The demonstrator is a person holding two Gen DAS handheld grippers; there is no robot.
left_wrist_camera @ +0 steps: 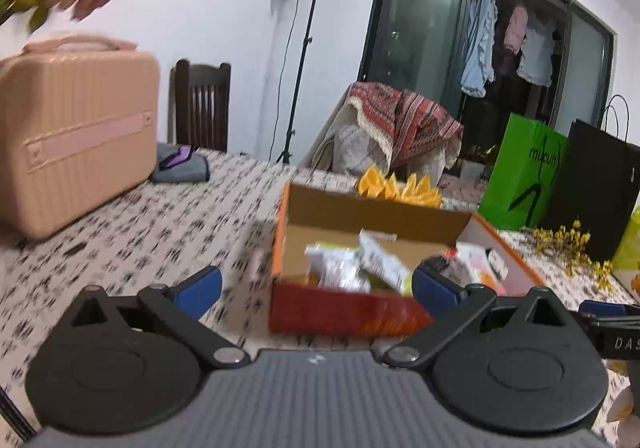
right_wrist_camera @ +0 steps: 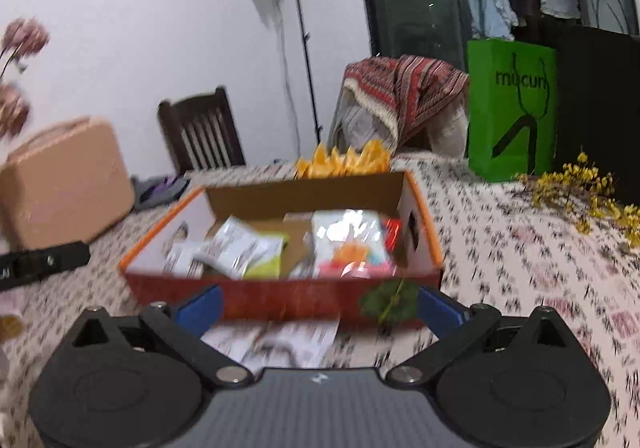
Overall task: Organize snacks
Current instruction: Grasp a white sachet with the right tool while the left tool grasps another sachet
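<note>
Left gripper (left_wrist_camera: 316,290) hovers low over the patterned bench (left_wrist_camera: 120,232), level and aimed forward, its 2 blue fingers (left_wrist_camera: 198,290) spread wide with nothing between them. Straight ahead of it sits the cardboard box (left_wrist_camera: 360,312), red front wall facing the camera, orange rim around the open top. From this side the box's long axis runs away toward the far right, and its near left corner points at the gripper.

Right gripper (right_wrist_camera: 318,306) is also low and level, its fingers (right_wrist_camera: 200,308) released, wide apart and holding nothing. The box (right_wrist_camera: 280,296) lies squarely in front of it, long side across the view, just beyond the fingertips. Snack packets (right_wrist_camera: 240,248) lie jumbled inside on the box floor: silver and green ones at the left, a white and orange one (right_wrist_camera: 352,240) at the right. A flat printed packet (right_wrist_camera: 280,340) lies on the bench between the right fingers, just before the box's front wall.

A pink case (left_wrist_camera: 76,136) stands well to the left, a green bag (right_wrist_camera: 512,108) behind at the right. Both views are motion-blurred.
</note>
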